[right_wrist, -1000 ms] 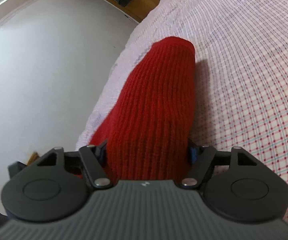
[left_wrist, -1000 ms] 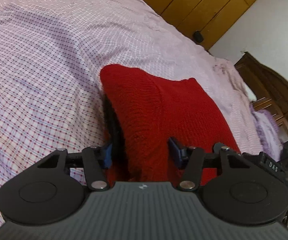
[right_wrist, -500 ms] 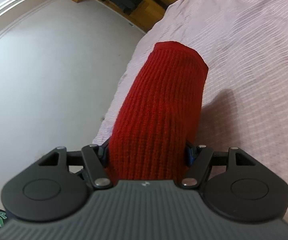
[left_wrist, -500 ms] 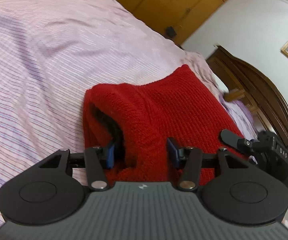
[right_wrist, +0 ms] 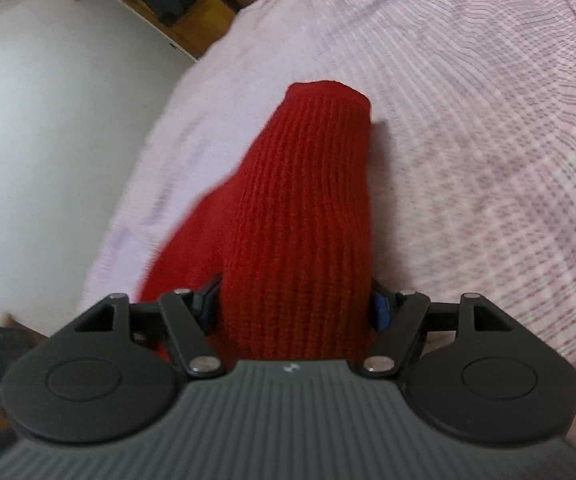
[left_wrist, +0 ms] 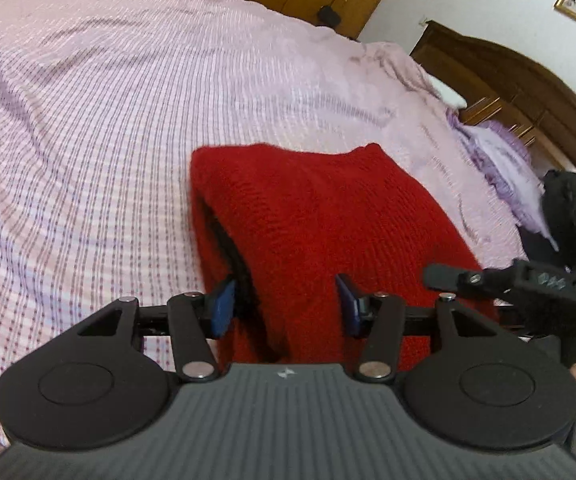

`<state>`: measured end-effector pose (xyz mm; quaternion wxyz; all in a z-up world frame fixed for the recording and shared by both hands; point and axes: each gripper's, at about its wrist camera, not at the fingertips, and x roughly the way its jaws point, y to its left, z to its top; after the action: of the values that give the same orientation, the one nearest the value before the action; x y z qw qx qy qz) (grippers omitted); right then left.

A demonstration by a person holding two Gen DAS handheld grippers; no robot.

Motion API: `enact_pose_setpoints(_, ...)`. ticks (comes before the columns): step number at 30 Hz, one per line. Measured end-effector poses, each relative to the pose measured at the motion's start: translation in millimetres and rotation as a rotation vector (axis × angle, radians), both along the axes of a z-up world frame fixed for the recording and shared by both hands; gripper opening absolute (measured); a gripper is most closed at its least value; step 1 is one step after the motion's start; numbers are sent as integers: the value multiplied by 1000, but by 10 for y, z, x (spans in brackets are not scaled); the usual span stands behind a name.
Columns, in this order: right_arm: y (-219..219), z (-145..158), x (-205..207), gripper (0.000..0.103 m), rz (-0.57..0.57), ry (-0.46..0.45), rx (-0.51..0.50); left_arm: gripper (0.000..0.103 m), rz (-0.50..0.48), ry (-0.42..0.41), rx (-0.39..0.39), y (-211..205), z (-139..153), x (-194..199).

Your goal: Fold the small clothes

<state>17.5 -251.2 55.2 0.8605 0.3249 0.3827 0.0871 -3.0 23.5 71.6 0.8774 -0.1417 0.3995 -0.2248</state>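
Both sides, red knit garment (left_wrist: 328,216) between left claw (left_wrist: 286,312), right claw (right_wrist: 294,304)

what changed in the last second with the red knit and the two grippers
The left gripper and right gripper carried the red knit garment on across the checked bedspread; the headboard and a framed picture swung into the left view, so the left view turned. Nothing was let go: both grippers stay clamped on the bunched knit, folded over as before.
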Motion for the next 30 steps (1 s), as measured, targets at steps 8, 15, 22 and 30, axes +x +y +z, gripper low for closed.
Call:
enact_pose_setpoints(8, -79, 164, -224, 77, 31, -39, -79, 60, 22, -37, 69, -24, 116, -128)
enact_pose_setpoints(15, -83, 577, -533, 57, 28, -178, -237, 61, 17, -73, 231, -170, 220, -202)
enact_pose_setpoints(22, 202, 308, -469, 33, 105, -143, -382, 62, 19, -24, 276, -192, 40, -175)
enact_pose_setpoints(30, 256, 299, -532, 35, 103, -163, -426, 67, 49, -37, 249, -163, 2, -231)
